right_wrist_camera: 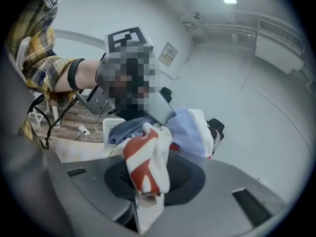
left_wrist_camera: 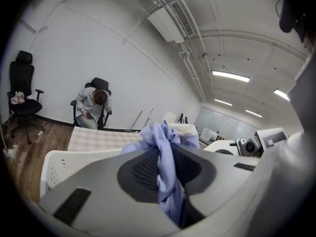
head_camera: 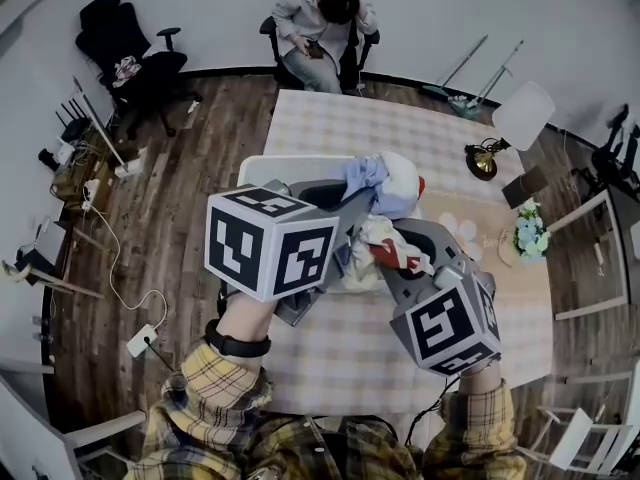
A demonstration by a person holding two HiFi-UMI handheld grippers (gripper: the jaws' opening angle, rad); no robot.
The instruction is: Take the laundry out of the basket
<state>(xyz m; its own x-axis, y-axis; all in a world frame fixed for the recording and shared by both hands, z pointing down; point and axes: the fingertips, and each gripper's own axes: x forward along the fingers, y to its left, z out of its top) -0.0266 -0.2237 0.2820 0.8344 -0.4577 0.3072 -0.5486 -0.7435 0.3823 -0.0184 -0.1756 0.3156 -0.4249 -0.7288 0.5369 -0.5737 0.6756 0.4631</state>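
Note:
Both grippers are raised over the white laundry basket [head_camera: 262, 166] on the checkered table [head_camera: 400, 128]. My left gripper [head_camera: 352, 208] is shut on a light blue garment [head_camera: 368, 176]; in the left gripper view the blue cloth [left_wrist_camera: 165, 147] bunches between the jaws of the left gripper [left_wrist_camera: 167, 174] above the basket's rim [left_wrist_camera: 64, 159]. My right gripper [head_camera: 398, 260] is shut on a red-and-white cloth [head_camera: 392, 252]. In the right gripper view that cloth [right_wrist_camera: 145, 162] hangs from the right gripper [right_wrist_camera: 148, 184], and the blue garment [right_wrist_camera: 186, 132] lies just beyond it. More laundry lies bunched under both.
A person [head_camera: 322, 23] sits at the table's far end. A white desk lamp [head_camera: 515, 118] and a pot of flowers [head_camera: 528, 233] stand at the table's right side. A black office chair [head_camera: 130, 63] is at the far left, and white chairs [head_camera: 590, 438] stand at the right.

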